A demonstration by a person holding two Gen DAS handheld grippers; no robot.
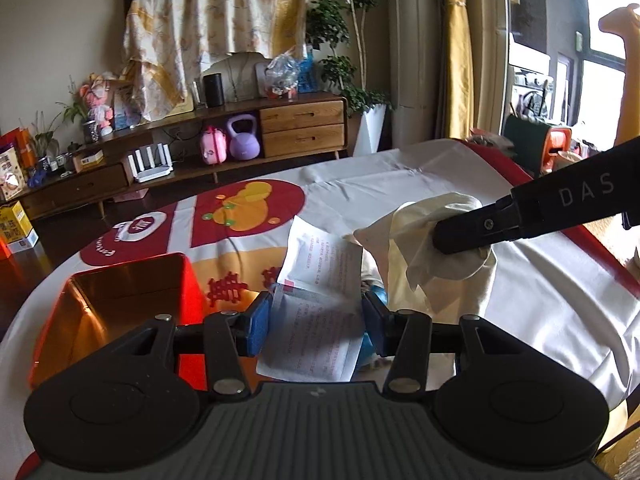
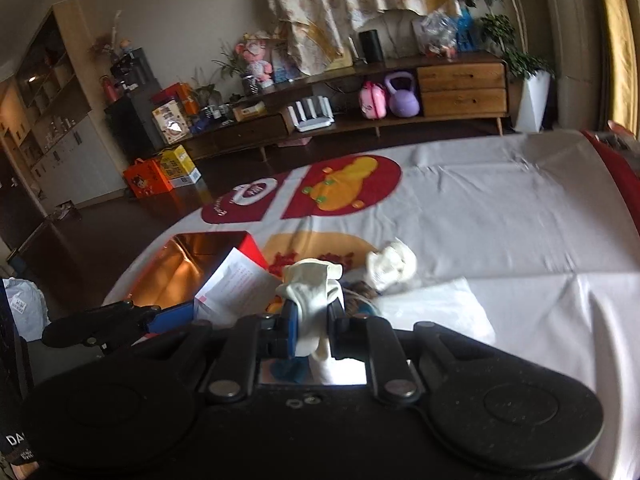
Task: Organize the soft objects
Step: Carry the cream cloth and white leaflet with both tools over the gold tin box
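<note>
Left wrist view: the left claw point(image 1: 316, 322) stands wide open, its blue pads either side of a printed leaflet point(image 1: 320, 312) that lies on the tablecloth point(image 1: 540, 292); whether the pads touch the paper cannot be told. At 10 o'clock from the claw sits a red box point(image 1: 120, 300) with a gold lining. At 2 o'clock the right claw point(image 1: 464, 240) comes in from the right edge, closed on a cream cloth point(image 1: 436, 248) held above the table.

Right wrist view: the right claw point(image 2: 312, 320) grips the cloth point(image 2: 312, 284) tight between its pads, the fabric bunched just ahead of the tips. A second crumpled white cloth point(image 2: 392, 264) lies on the tablecloth point(image 2: 500, 220) at 1 o'clock, near. The box point(image 2: 192, 268) sits at 10 o'clock, the leaflet point(image 2: 236, 284) against its near corner, the left claw point(image 2: 160, 316) low at 9 o'clock.
</note>
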